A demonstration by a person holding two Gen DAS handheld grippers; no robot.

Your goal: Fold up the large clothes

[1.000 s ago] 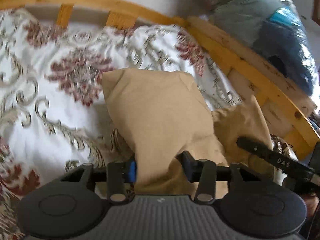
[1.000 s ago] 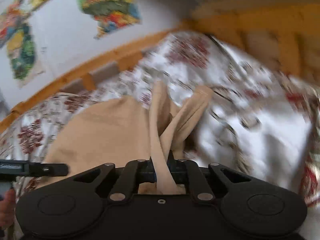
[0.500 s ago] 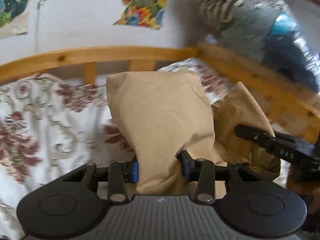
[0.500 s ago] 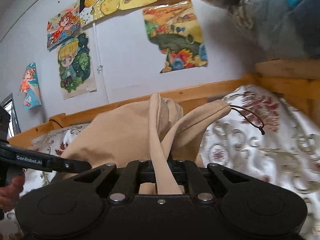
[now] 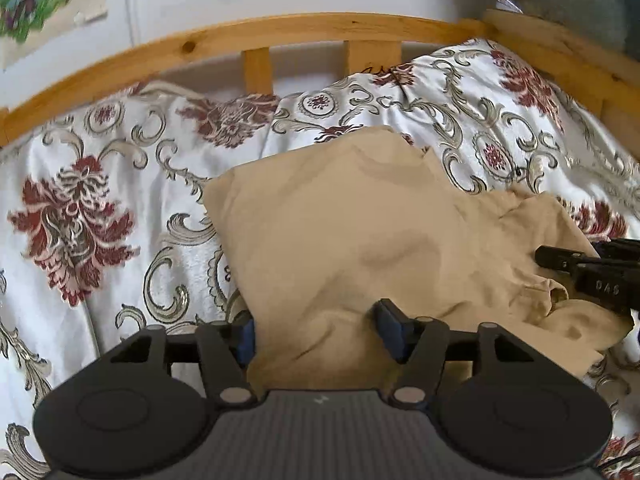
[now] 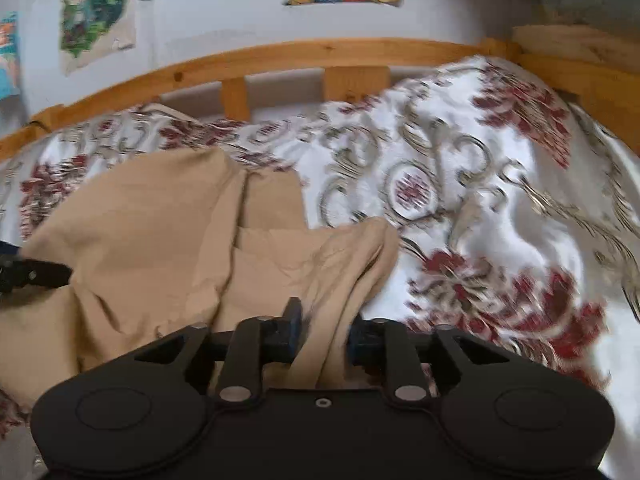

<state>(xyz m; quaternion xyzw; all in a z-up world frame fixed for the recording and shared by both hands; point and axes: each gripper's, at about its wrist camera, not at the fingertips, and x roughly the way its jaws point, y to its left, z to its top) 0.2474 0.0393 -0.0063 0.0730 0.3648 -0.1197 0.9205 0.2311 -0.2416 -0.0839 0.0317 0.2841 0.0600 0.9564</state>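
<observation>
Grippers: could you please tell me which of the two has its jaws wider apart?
The left gripper: its jaws stand clearly wider than those of the right gripper. Both have just been opening, with the tan garment between them.

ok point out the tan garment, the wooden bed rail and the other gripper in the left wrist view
tan garment (image 5: 352,240), left wrist view, middle of the folded panel
wooden bed rail (image 5: 280,34), left wrist view, top bar
right gripper (image 5: 560,258), left wrist view, finger tip
</observation>
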